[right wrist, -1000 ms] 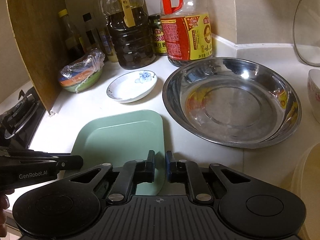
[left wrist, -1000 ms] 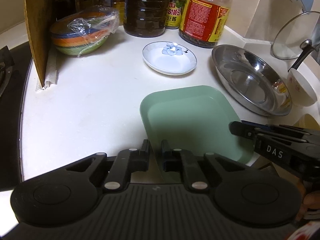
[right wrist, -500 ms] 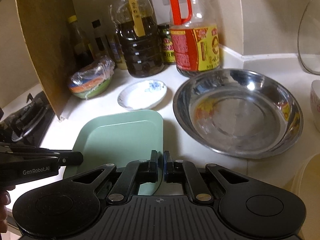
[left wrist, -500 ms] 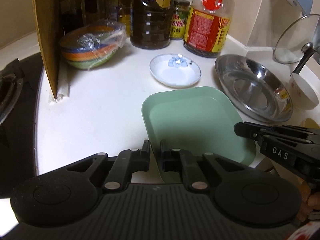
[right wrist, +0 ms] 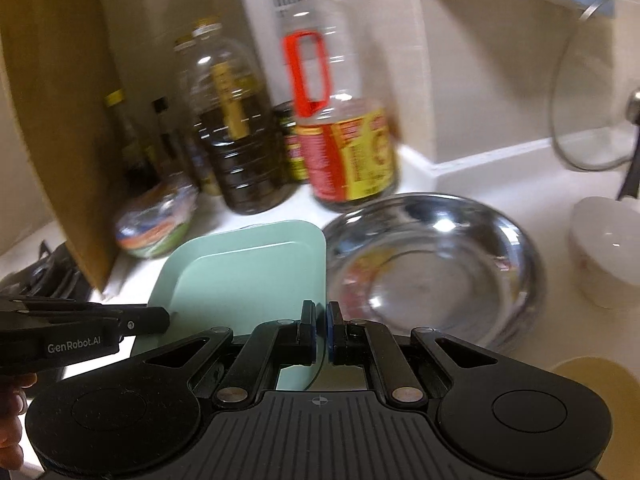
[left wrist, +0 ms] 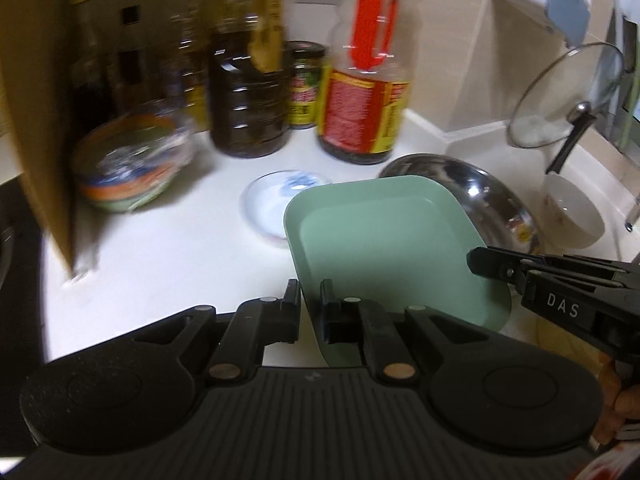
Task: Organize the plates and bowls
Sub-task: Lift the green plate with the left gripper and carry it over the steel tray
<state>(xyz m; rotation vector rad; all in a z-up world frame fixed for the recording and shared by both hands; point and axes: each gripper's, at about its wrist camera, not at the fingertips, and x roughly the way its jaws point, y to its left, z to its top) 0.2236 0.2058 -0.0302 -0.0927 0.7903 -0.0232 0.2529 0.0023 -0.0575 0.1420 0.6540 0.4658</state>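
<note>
A pale green square plate hangs tilted a little above the white counter, held from both sides. My left gripper is shut on its near left rim. My right gripper is shut on its right rim, and its black tip also shows at the plate's right edge in the left wrist view. The raised plate covers part of a small white dish with a blue flower. Right of it sit a wide steel bowl and a white bowl.
A stack of coloured bowls wrapped in plastic sits at the back left beside an upright wooden board. Oil and sauce bottles line the wall. A glass lid leans at the right. The stove is at the left.
Both grippers closed on the green plate's rim and rose with it; the plate has left the counter and now overlaps the small white dish and the steel bowl's edge.
</note>
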